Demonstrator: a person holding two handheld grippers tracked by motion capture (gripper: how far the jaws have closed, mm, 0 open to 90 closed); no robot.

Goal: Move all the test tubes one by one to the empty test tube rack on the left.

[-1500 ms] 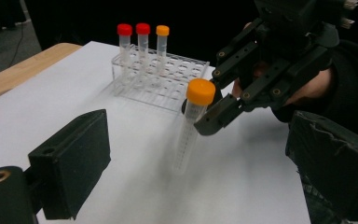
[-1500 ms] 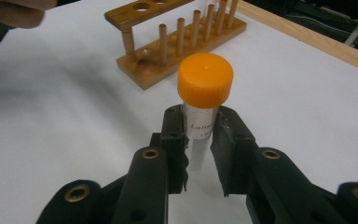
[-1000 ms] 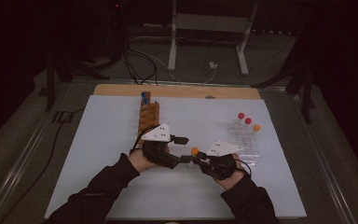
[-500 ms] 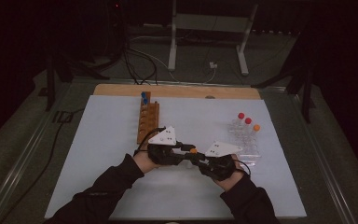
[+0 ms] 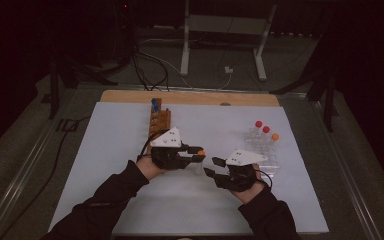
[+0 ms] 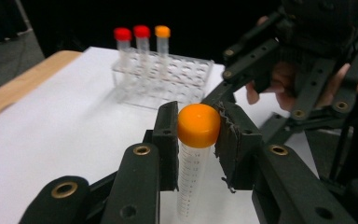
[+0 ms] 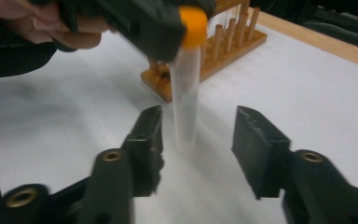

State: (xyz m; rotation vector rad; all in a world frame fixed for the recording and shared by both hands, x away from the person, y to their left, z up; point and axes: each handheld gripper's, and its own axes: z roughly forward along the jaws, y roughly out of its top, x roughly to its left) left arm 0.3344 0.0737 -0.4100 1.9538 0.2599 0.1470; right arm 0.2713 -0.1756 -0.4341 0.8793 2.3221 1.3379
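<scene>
Four capped tubes [image 6: 192, 154], two racks [image 6: 168, 79].

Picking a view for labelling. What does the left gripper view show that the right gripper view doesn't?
Left gripper view alone: the clear plastic rack with two red-capped tubes and one orange-capped tube, and the left gripper with its jaws clamped on a cap. Right gripper view alone: the wooden peg rack and the right gripper with its jaws spread apart. Both: the orange-capped clear tube held upright, and the white table surface.
</scene>
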